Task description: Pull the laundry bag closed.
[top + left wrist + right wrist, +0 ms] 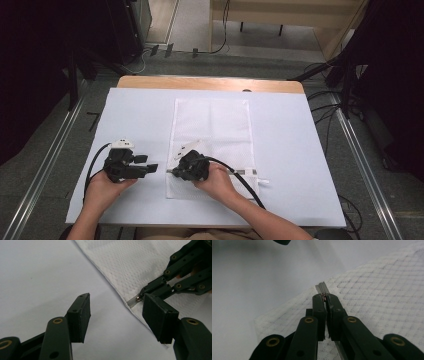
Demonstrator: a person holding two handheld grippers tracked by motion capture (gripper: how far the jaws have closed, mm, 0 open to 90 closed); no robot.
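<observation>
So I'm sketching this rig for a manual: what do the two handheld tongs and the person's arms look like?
Both tongs, left and right, are black linkage frames with brass-coloured rivets and flat rectangular pads. A black cable trails from each. A pale three-cornered plate tops each. The forearms are bare, no sleeves visible.

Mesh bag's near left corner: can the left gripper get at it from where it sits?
Probably yes. The left gripper is open, the mesh bag corner lies just ahead, only bare table cover between; the right gripper pinches the zipper pull there.
</observation>
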